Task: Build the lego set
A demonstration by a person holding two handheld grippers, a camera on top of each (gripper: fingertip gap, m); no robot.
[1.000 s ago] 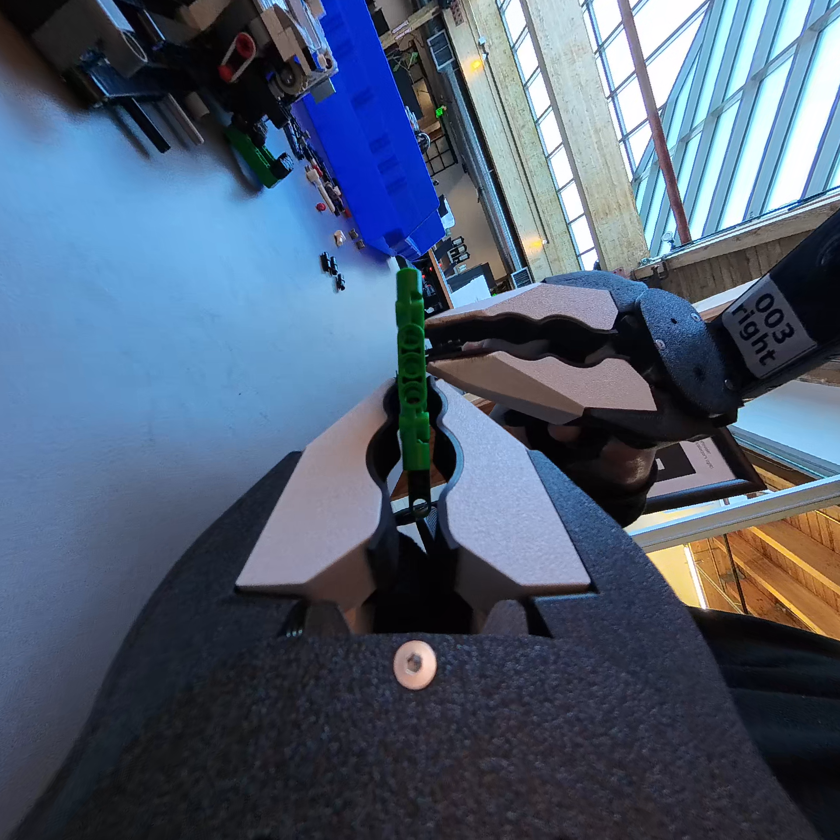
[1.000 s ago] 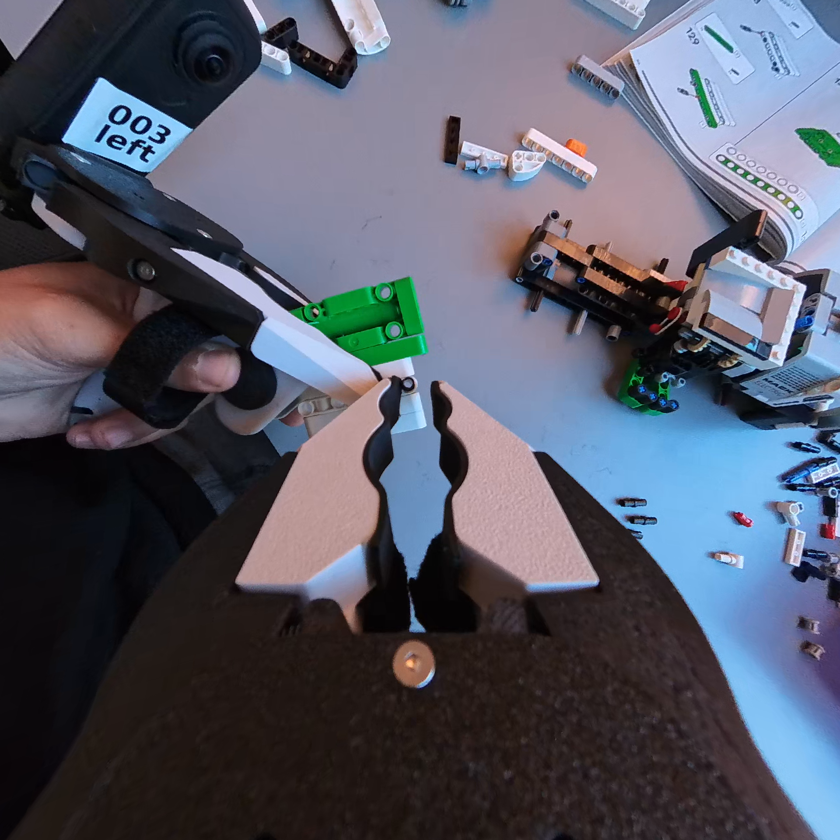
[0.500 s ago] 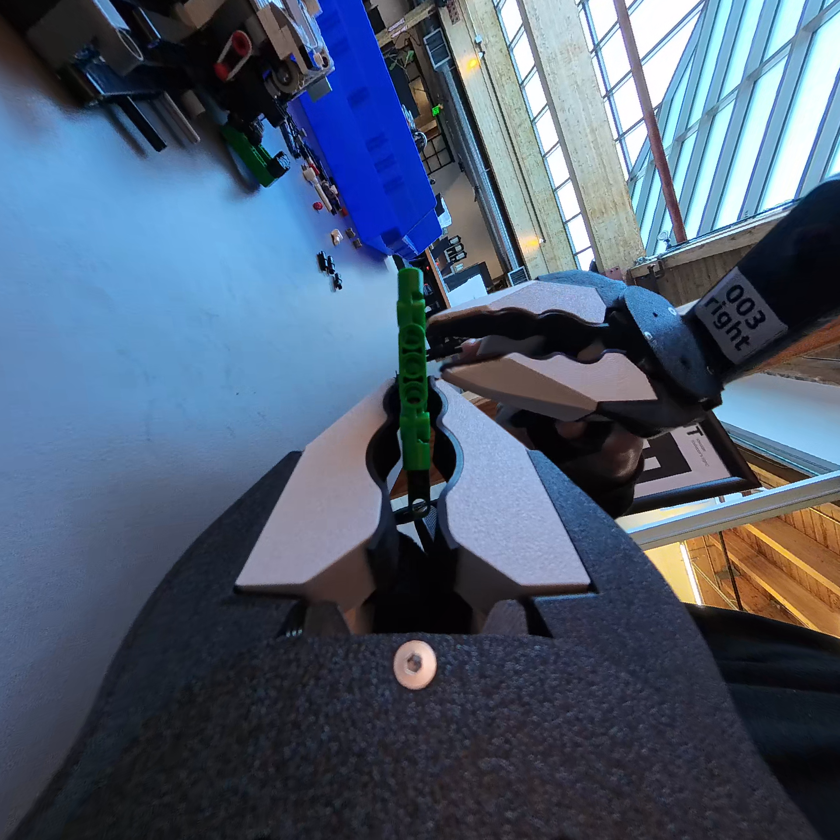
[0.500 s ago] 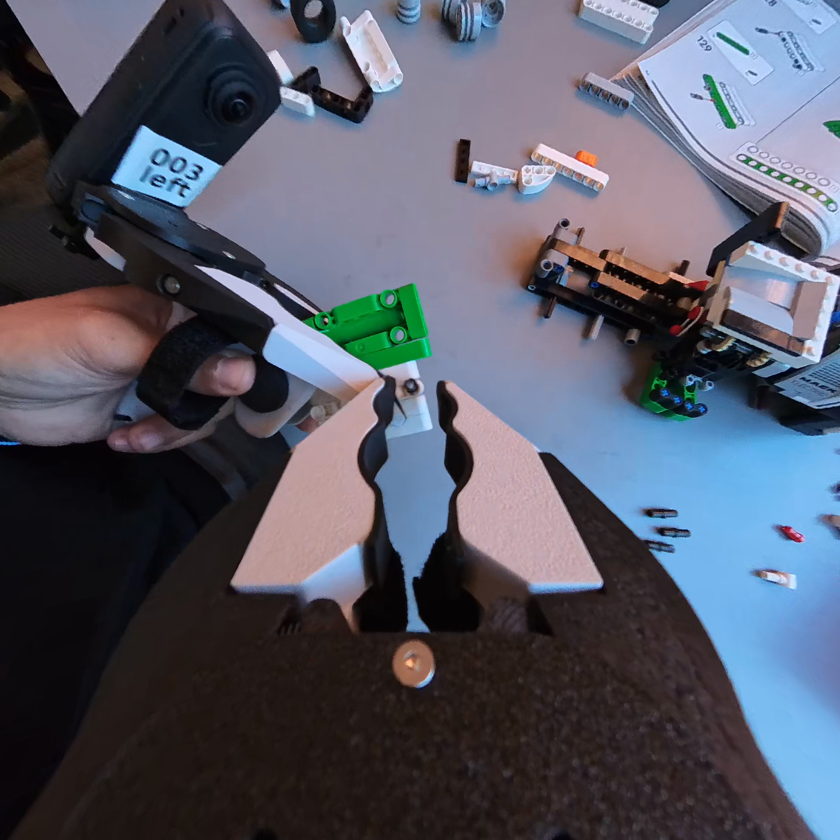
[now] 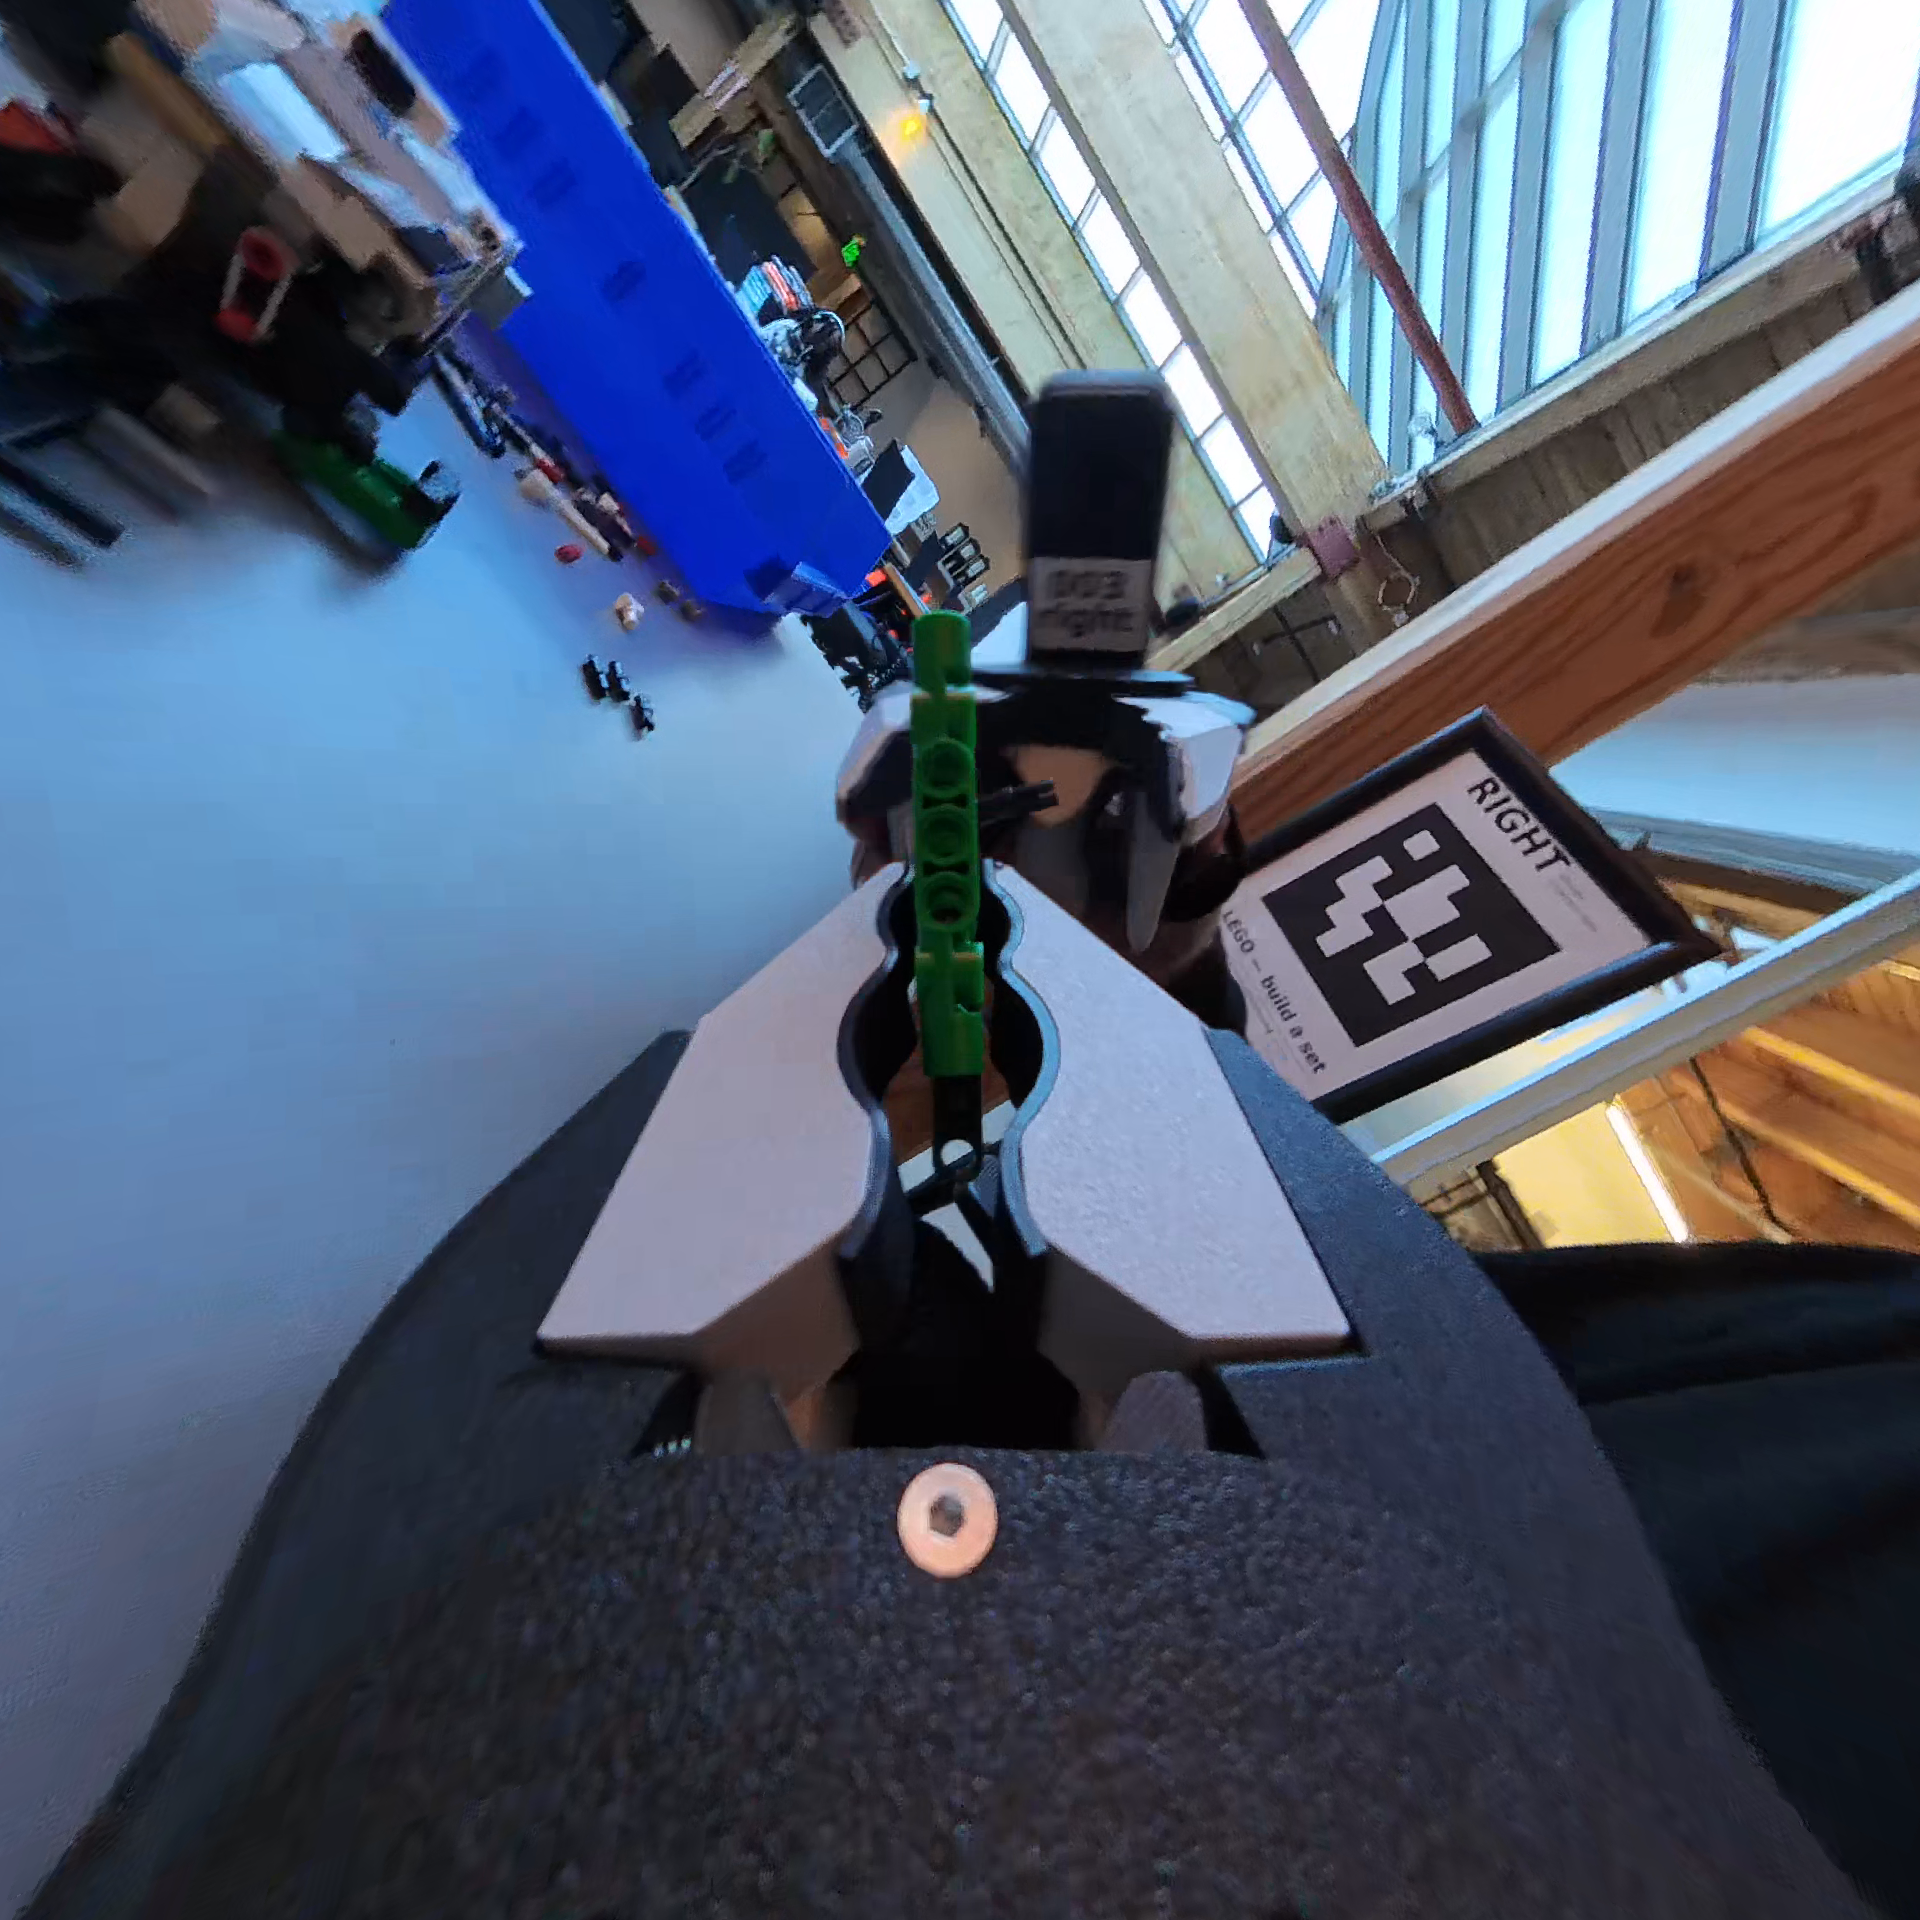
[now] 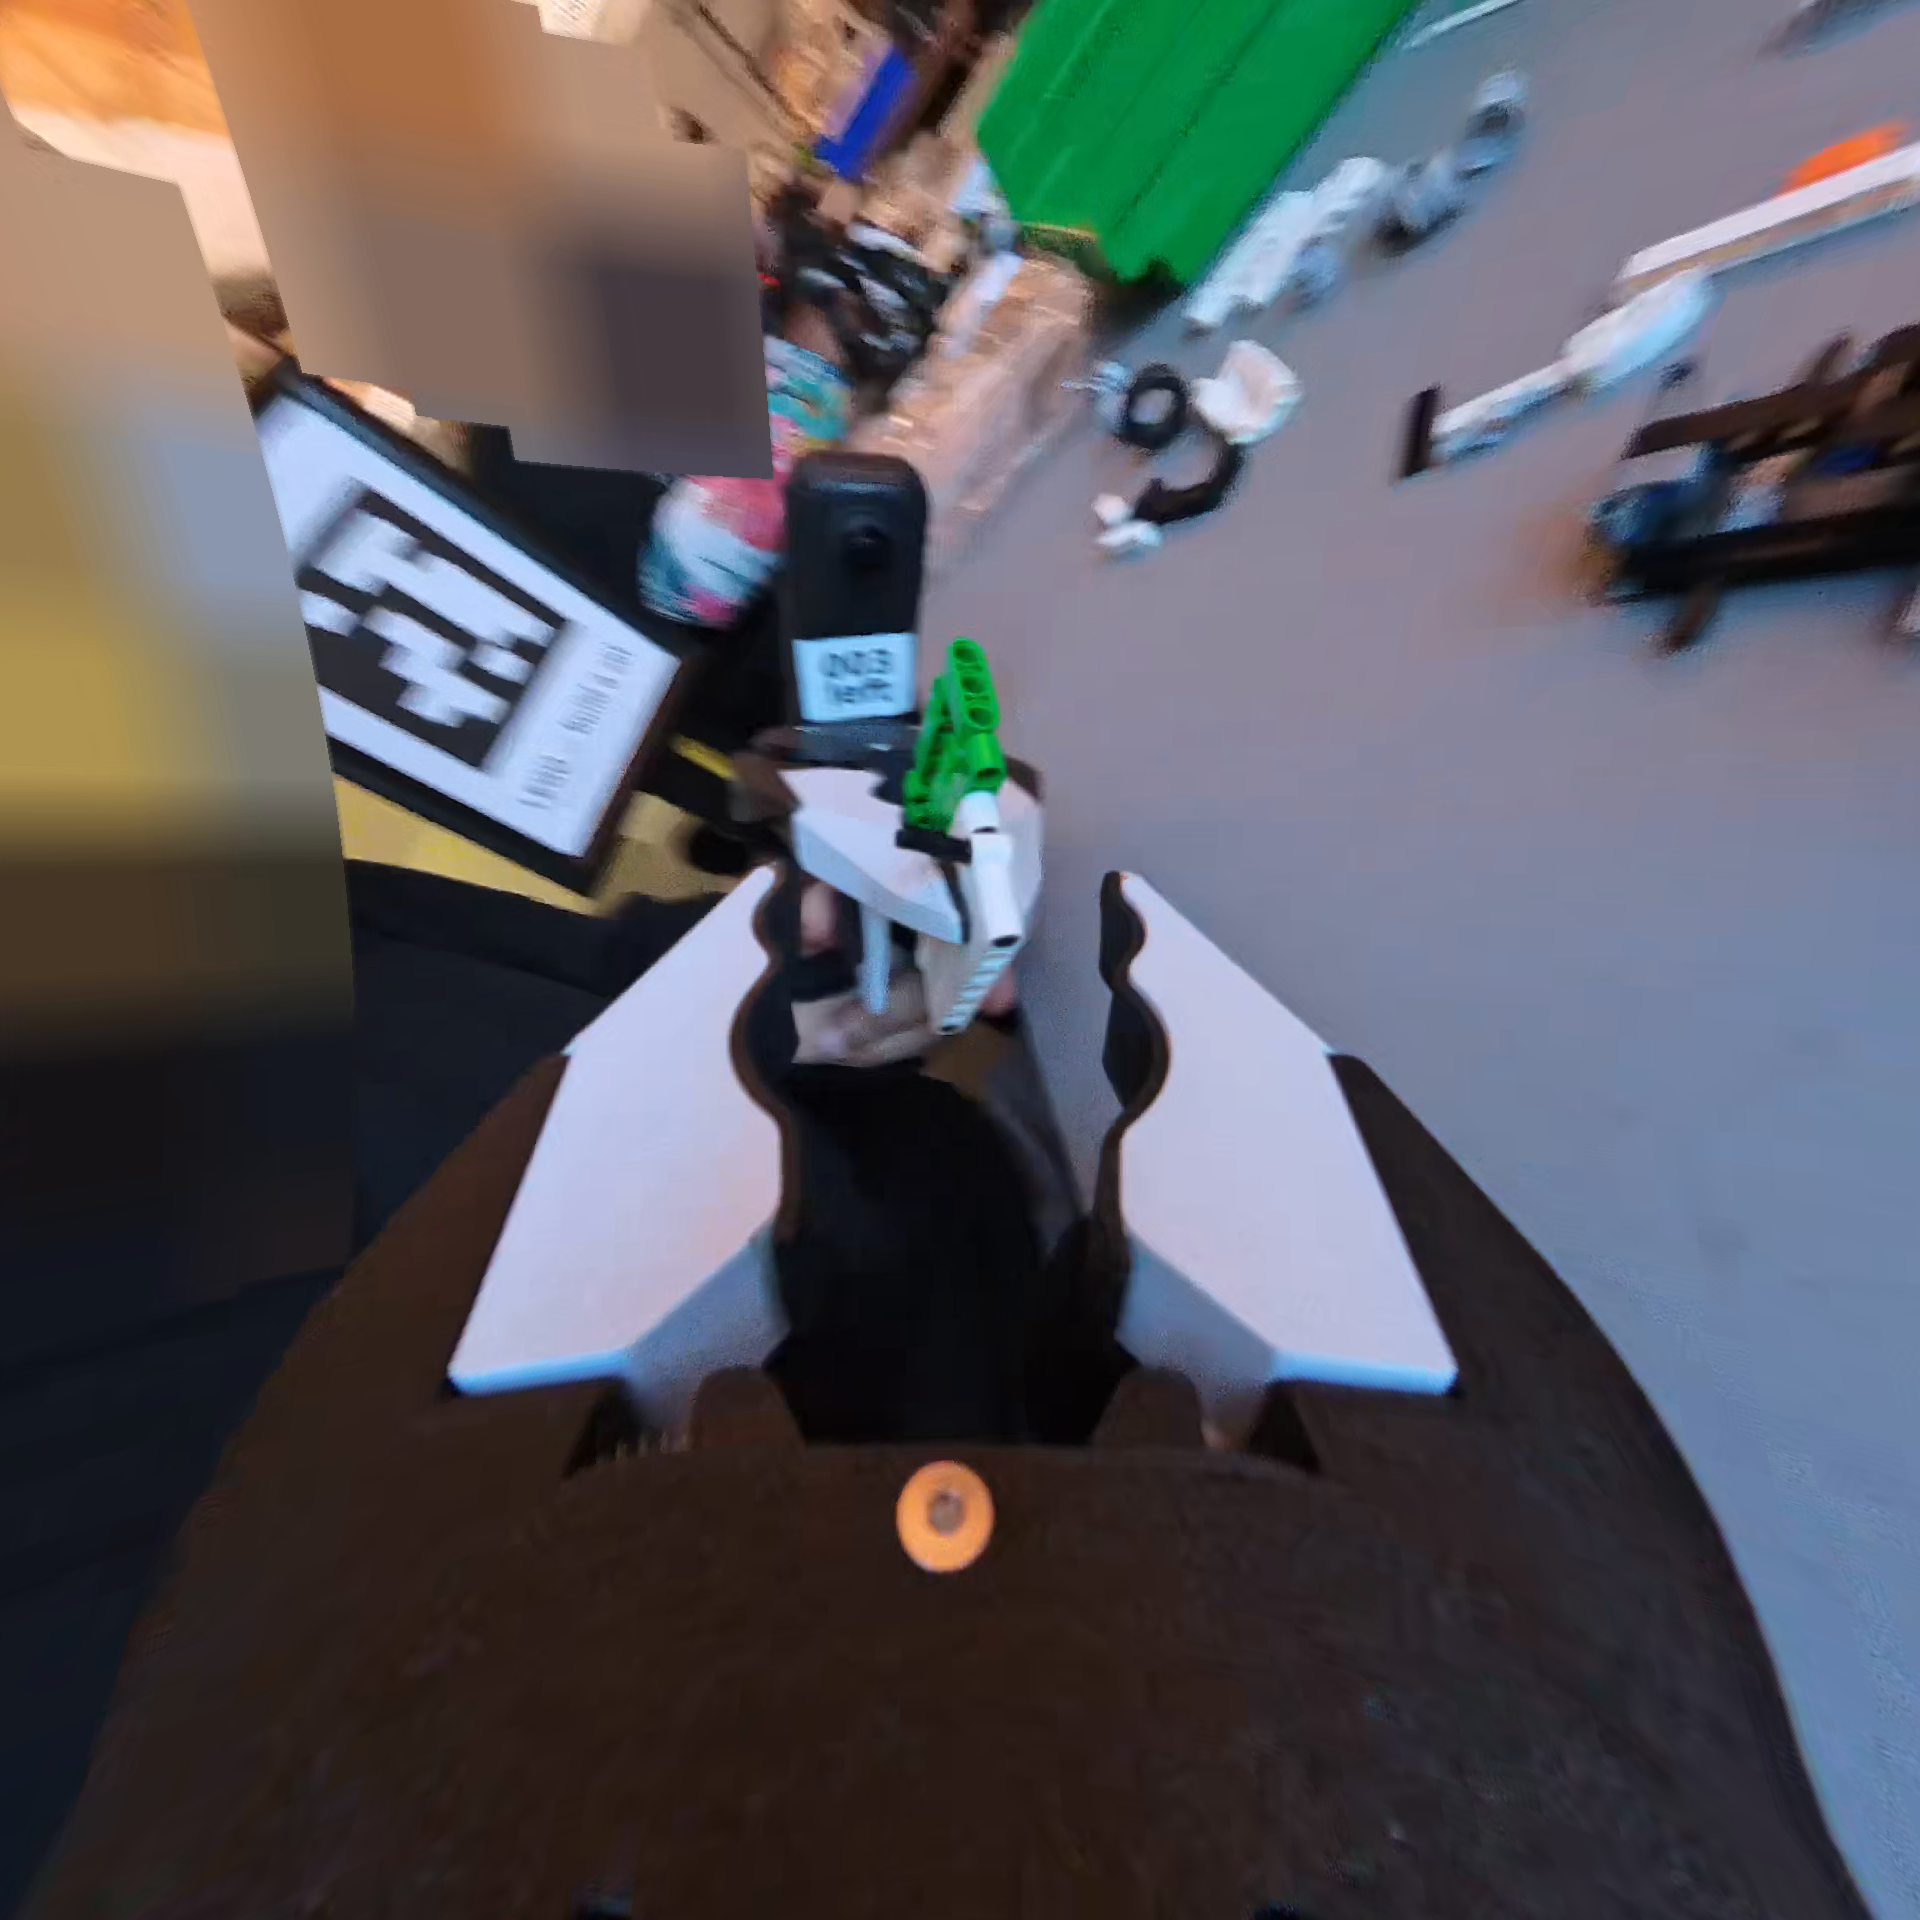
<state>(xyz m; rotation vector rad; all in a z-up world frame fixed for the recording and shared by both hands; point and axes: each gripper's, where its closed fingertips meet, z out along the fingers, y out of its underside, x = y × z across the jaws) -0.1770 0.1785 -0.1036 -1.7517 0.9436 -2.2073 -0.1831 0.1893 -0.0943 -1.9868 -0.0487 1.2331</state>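
My left gripper (image 5: 943, 883) is shut on a green lego assembly (image 5: 943, 831) that stands edge-on between its fingers, with a thin black part below it. In the right wrist view the left gripper (image 6: 925, 862) faces me, holding the green assembly (image 6: 961, 727) with white pieces (image 6: 987, 894) attached under it. My right gripper (image 6: 945, 883) is open and empty, its jaws wide apart, a short way in front of the left one. In the left wrist view the right gripper (image 5: 1039, 769) points back at me just behind the green assembly.
A grey table (image 5: 260, 883) carries a partly built lego model (image 5: 312, 312), small loose pins (image 5: 615, 686) and a blue bin (image 5: 665, 312). A framed marker sign (image 5: 1434, 914) stands at the right. The right wrist view shows a green bin (image 6: 1174, 114) and loose parts (image 6: 1195, 436), blurred. Less than 4 cm separates the two grippers' tips.
My right gripper has swung from beside the green assembly to face the left gripper head-on, and its jaws have opened wider. The left gripper keeps its hold.
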